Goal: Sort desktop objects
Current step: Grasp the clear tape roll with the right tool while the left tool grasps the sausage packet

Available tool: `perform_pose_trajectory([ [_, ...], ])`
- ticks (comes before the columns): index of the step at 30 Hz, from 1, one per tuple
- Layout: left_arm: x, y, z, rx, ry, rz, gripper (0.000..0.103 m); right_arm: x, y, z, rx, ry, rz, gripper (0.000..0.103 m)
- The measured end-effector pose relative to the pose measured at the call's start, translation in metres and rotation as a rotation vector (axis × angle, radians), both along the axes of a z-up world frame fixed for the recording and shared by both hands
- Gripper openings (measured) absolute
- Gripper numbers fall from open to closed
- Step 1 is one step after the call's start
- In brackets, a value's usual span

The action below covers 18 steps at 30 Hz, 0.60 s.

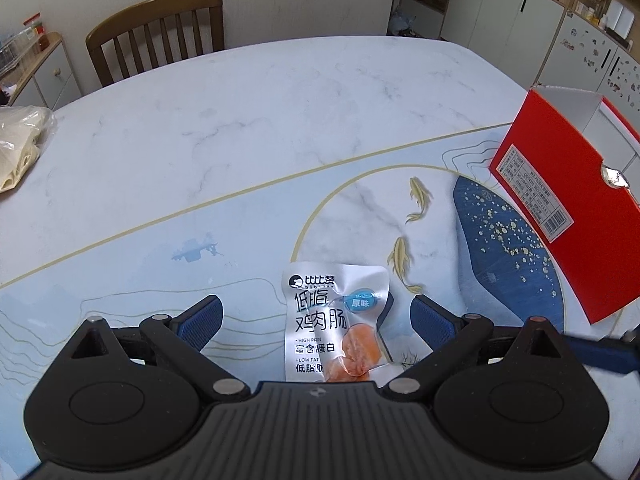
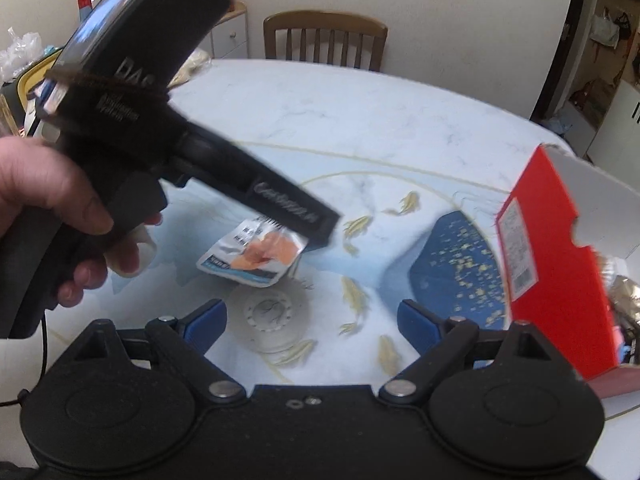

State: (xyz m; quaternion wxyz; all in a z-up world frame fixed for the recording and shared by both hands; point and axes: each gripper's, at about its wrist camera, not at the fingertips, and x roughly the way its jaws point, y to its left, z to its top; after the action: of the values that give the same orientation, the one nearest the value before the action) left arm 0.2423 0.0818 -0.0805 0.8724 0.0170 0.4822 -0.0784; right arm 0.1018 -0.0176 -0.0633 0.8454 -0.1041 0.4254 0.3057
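Marble-patterned and pale, the bench (image 1: 248, 128) carries a printed mat with gold fish and a dark blue patch, and a wooden chair (image 1: 160, 32) stands at its far side. My left jaws (image 1: 316, 320) stand wide open and empty, low over the mat, with a sealed chicken sausage packet (image 1: 336, 324) lying flat between the two blue pads (image 1: 202, 320), touching neither. To the right of those jaws, well apart from the packet, a red cardboard box (image 1: 560, 200) sits tilted with its open top showing. My right jaws (image 2: 312, 320) are also spread open and hold nothing. Ahead of them lies the same packet, partly under my left-hand tool, which a hand (image 2: 52, 216) grips. A crumpled plastic bag (image 1: 20, 140) rests far left.
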Motion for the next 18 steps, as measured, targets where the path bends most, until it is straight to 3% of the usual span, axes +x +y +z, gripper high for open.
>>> perform_pose_trajectory([
  [18, 0.007, -0.004, -0.015, -0.001, 0.03, 0.0, 0.1, -0.003, 0.031, -0.033, -0.041, 0.048, 0.03, 0.086],
])
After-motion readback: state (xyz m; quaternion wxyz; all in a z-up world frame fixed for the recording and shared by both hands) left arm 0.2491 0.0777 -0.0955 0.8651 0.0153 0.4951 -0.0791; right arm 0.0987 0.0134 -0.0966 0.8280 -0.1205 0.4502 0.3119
